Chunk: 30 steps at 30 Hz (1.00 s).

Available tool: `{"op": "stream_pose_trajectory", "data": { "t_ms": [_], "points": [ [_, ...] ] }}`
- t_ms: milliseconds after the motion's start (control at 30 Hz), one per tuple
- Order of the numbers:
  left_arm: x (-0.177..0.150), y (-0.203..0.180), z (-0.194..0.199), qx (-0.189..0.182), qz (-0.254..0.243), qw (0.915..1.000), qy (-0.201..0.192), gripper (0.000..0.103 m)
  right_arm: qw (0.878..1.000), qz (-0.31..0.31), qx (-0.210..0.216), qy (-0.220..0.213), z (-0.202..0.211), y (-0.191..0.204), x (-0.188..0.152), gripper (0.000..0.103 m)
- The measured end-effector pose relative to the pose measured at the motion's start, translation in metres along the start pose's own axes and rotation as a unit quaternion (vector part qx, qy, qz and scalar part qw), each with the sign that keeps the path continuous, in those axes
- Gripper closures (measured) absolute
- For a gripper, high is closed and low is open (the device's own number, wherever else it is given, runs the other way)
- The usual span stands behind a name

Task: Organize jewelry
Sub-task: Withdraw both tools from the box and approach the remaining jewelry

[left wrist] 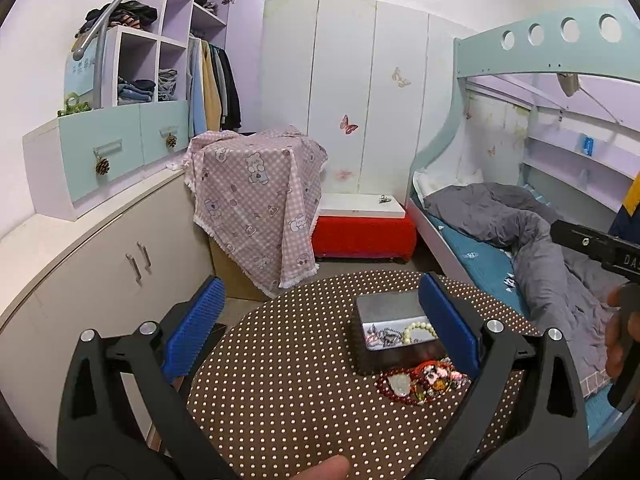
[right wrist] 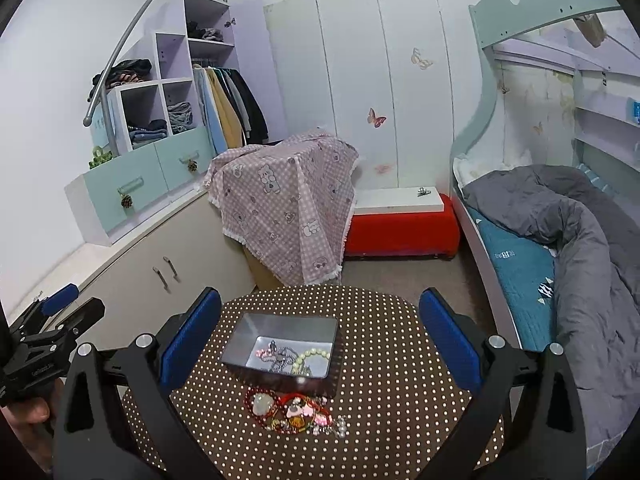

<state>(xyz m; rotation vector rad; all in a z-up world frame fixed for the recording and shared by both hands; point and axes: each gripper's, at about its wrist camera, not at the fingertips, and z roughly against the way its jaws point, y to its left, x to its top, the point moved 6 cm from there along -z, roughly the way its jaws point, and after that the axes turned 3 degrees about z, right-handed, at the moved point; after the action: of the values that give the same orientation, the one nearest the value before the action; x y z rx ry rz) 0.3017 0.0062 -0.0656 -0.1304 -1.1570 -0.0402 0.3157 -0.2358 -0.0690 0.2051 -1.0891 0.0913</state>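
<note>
Blue pads spread wide on the left gripper (left wrist: 324,328), jaws apart and holding nothing, hovering over the near half of the round polka-dot surface (left wrist: 280,400). Same story for the right gripper (right wrist: 320,340): fingers well apart, empty, framing the metal tin (right wrist: 280,344) between them. That tin sits near the middle of the surface, open-topped, with a pale bead bracelet (right wrist: 310,358) and silver chains (right wrist: 278,358) lying inside. Just in front of it, touching its near wall, a heap of red beaded jewelry (right wrist: 292,412) rests on the cloth, well in from the rim. Bare dotted cloth runs left of the tin. Beyond the far edge, floor, then the draped pink checked cloth (right wrist: 288,208); the bed (right wrist: 560,240) flanks the right side.
</note>
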Motion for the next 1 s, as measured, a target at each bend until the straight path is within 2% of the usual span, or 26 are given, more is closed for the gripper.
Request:
{"op": "stream_pose_trajectory", "data": {
  "t_ms": [267, 600, 800, 1000],
  "points": [
    [-0.029, 0.001, -0.01, 0.003, -0.004, 0.9995, 0.031, 0.008, 1.0, -0.013, -0.015, 0.023, 0.002, -0.015, -0.029, 0.007],
    [-0.076, -0.01, -0.046, -0.002, -0.019, 0.9952, 0.096, 0.008, 0.995, -0.024, -0.014, 0.094, -0.025, -0.025, -0.08, 0.007],
    [-0.113, -0.023, -0.088, 0.0, -0.038, 0.9868, 0.158, 0.008, 0.99, -0.021, -0.014, 0.14, -0.047, -0.026, -0.109, 0.007],
    [-0.137, -0.034, -0.124, -0.005, -0.058, 0.9776, 0.202, 0.008, 0.986, -0.034, -0.009, 0.164, -0.062, -0.03, -0.128, 0.007]
  ]
}}
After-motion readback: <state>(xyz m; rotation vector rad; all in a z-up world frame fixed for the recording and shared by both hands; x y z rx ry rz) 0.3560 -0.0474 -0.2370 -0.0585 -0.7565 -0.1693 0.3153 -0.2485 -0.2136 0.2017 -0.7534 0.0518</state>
